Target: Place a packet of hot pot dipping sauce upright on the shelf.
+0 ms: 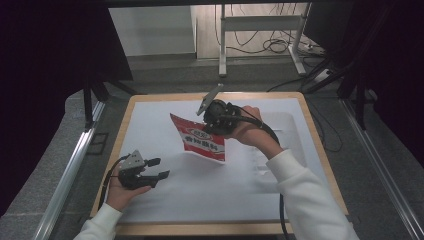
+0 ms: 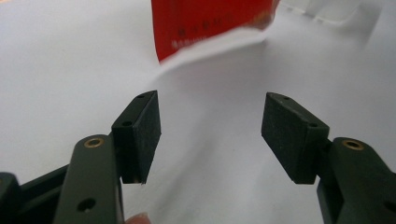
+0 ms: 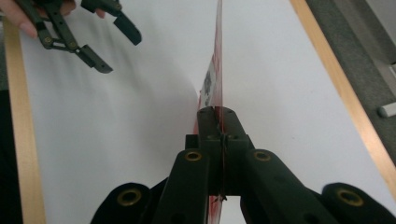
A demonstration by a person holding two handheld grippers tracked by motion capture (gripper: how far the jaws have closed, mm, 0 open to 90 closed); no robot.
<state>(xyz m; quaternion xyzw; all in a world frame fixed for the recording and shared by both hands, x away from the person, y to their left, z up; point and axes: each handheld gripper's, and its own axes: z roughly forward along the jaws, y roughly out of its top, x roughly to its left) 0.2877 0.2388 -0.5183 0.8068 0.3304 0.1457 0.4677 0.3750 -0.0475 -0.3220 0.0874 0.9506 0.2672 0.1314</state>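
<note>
A red and white snack packet hangs above the white table cover, pinched at its upper right edge by my right gripper. In the right gripper view the jaws are closed flat on the packet, which runs edge-on away from them, and my right gripper is shut on it. My left gripper rests low at the front left of the table, open, with nothing between its pads. The packet's lower red edge shows ahead of my left gripper, apart from it.
The white cover lies over a wooden table. Metal rails run along both sides of the table. Beyond the far edge stand a white frame and loose cables on the floor.
</note>
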